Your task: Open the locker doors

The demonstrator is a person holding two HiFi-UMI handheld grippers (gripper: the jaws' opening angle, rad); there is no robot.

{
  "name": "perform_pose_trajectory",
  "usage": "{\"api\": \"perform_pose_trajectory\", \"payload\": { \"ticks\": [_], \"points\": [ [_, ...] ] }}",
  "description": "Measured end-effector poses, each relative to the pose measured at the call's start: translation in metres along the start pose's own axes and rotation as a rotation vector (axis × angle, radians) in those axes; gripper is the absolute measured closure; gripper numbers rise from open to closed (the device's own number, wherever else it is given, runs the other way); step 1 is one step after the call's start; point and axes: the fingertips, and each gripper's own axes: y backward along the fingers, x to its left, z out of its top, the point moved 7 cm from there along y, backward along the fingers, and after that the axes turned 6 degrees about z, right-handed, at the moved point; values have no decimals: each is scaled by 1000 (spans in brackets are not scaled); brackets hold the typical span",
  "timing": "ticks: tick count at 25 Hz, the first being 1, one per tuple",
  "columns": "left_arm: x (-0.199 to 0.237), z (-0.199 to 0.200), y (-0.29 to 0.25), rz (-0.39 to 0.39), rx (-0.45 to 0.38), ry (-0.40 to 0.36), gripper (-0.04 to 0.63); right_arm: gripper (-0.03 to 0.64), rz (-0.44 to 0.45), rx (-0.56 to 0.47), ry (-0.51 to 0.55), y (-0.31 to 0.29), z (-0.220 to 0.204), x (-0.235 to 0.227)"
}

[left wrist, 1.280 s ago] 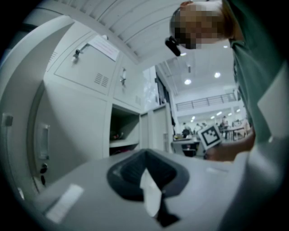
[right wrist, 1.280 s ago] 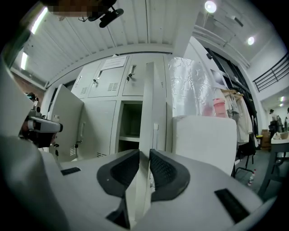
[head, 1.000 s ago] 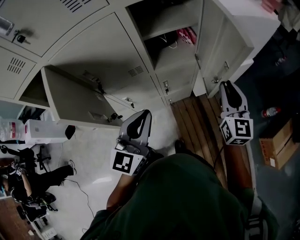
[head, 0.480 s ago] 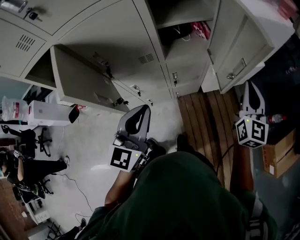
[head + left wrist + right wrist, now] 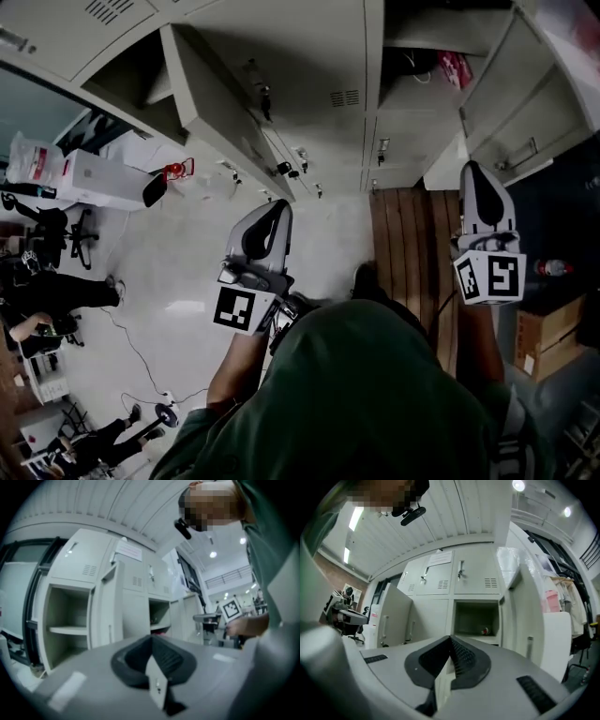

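The grey lockers run across the top of the head view. One door stands swung out at the left and another door at the right. Between them an open compartment holds a red thing; the small doors below it are closed. My left gripper is shut and empty, held level in front of the lockers. My right gripper is shut on nothing, close to the right door without touching it. The right gripper view faces an open compartment. The left gripper faces an open shelved locker.
A wooden pallet lies on the floor before the lockers. Cardboard boxes stand at the right. A white box and a red item sit at the left. People and office chairs are at the far left.
The head view has swung left, so the lockers have slid right. My right gripper, which was at the right door's handle, has come away from it. My left gripper stays low and central.
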Motion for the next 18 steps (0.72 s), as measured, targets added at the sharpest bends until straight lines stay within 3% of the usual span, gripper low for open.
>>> {"api": "perform_pose_trajectory", "payload": {
  "ticks": [11, 18],
  "points": [
    [140, -3, 107, 210, -18, -32, 592, 612, 348, -1, -14, -91, 21, 184],
    [206, -20, 174, 299, -17, -22, 592, 612, 461, 17, -6, -120, 20, 279]
  ]
}}
